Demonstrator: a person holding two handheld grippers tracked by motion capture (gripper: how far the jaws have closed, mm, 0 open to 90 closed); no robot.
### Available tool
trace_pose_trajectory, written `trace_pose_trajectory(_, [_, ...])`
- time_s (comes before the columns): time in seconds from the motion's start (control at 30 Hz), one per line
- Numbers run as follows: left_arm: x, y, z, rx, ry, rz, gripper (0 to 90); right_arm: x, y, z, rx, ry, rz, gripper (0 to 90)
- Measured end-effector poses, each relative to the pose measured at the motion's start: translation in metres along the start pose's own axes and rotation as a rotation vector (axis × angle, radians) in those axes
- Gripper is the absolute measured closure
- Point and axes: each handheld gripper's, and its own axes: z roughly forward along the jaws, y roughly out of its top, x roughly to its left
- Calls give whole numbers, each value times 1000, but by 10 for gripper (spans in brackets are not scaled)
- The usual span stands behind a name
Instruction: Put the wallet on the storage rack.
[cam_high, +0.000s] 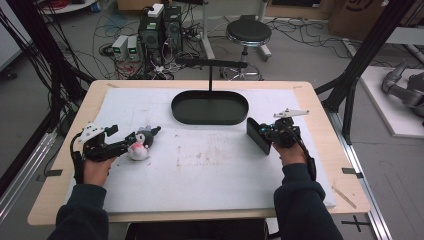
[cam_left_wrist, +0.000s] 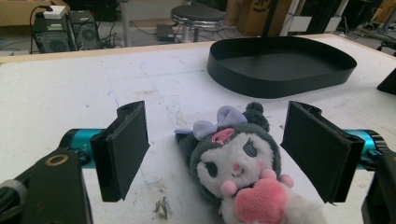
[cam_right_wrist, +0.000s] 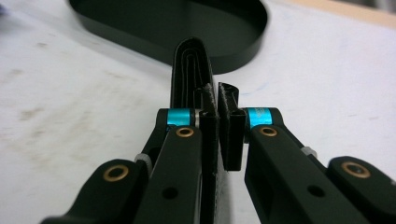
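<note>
Left tool is spread wide, a flat black pad each side of the plush toy, not touching it. Toy lies on the white counter, well short of the black oval tray and to its left. Toy: soft, grey and white, purple bow, pink heart. Tray: shallow, smooth wall, bare inside, thin post rising from it. Right tool near the tray's right end, pads pressed together, nothing between. Clear counter between toy and tray.
</note>
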Motion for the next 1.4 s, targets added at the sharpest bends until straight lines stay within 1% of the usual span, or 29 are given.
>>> trace_pose_trajectory(0.03, [0, 0, 0, 1, -1, 0, 222, 0, 0, 0, 0, 0, 0, 884])
trace_pose_trajectory(0.07, [0, 0, 0, 1, -1, 1, 222, -3, 1, 1, 4, -36, -26, 885])
trace_pose_trajectory(0.23, [0, 0, 0, 2, 1, 1, 222, -7, 3, 2, 10, -77, -60, 885])
trace_pose_trajectory(0.27, [0, 0, 0, 0, 0, 0, 223, -7, 3, 2, 9, -107, -81, 885])
trace_pose_trajectory(0.3, [0, 0, 0, 1, 1, 1, 223, -7, 4, 2, 9, -119, -93, 885])
trace_pose_trajectory(0.33, [0, 0, 0, 1, 1, 1, 223, -7, 4, 2, 9, -119, -93, 885])
trace_pose_trajectory(0.37, [0, 0, 0, 1, 1, 2, 223, -7, 4, 3, 17, -130, -110, 885])
trace_pose_trajectory(0.43, [0, 0, 0, 2, 1, 1, 223, -6, 4, 4, 19, -136, -119, 884])
trace_pose_trajectory(0.5, [0, 0, 0, 0, -1, 1, 223, -8, 4, 4, 19, -166, -142, 880])
trace_pose_trajectory(0.53, [0, 0, 0, 0, 1, 1, 223, -8, 4, 4, 19, -166, -142, 880])
trace_pose_trajectory(0.6, [0, 0, 0, 0, 0, 0, 223, -13, 3, 6, 14, -173, -149, 858])
trace_pose_trajectory(0.7, [0, 0, 0, 1, 0, 2, 223, -16, 3, 7, 9, -174, -141, 827])
trace_pose_trajectory(0.8, [0, 0, 0, -3, 1, -3, 224, -18, 3, 6, -10, -169, -113, 725])
trace_pose_trajectory(0.83, [0, 0, 0, -3, 1, -3, 223, -19, 2, 3, -30, -174, -89, 675])
trace_pose_trajectory(0.9, [0, 0, 0, -2, 1, -3, 223, -21, 1, -1, -49, -174, -73, 623])
trace_pose_trajectory(0.93, [0, 0, 0, 1, 1, 2, 224, -22, 0, -2, -59, -175, -64, 623])
trace_pose_trajectory(0.97, [0, 0, 0, 2, 0, 2, 224, -23, -1, -4, -69, -176, -50, 540])
trace_pose_trajectory(1.0, [0, 0, 0, 1, 1, 0, 224, -23, -1, -4, -69, -176, -50, 540])
trace_pose_trajectory(1.03, [0, 0, 0, 0, 0, 0, 224, -25, -5, -9, -104, -170, -35, 476])
trace_pose_trajectory(1.07, [0, 0, 0, -1, 1, -1, 224, -26, -6, -11, -126, -162, -33, 436])
trace_pose_trajectory(1.1, [0, 0, 0, -2, 1, -2, 224, -26, -6, -11, -126, -162, -33, 436])
trace_pose_trajectory(1.17, [0, 0, 0, 0, 2, 0, 224, -27, -14, -18, -184, -129, -25, 375])
trace_pose_trajectory(1.2, [0, 0, 0, 1, 1, 1, 224, -27, -14, -18, -184, -129, -25, 375])
trace_pose_trajectory(1.23, [0, 0, 0, 1, 0, 1, 224, -24, -19, -21, -207, -105, -22, 324])
trace_pose_trajectory(1.27, [-1, 0, 1, 1, 0, 1, 224, -24, -19, -21, -207, -105, -22, 324])
trace_pose_trajectory(1.3, [-1, 0, 1, 2, 0, 2, 224, -21, -24, -21, -222, -78, -47, 279])
trace_pose_trajectory(1.33, [-1, 0, 1, 2, 1, 2, 224, -18, -26, -20, -220, -66, -56, 250])
trace_pose_trajectory(1.37, [-1, 0, 1, 1, 0, 2, 225, -16, -28, -18, -213, -61, -64, 225])
trace_pose_trajectory(1.4, [-1, 0, 1, 1, -1, 2, 225, -16, -28, -18, -213, -61, -64, 225])
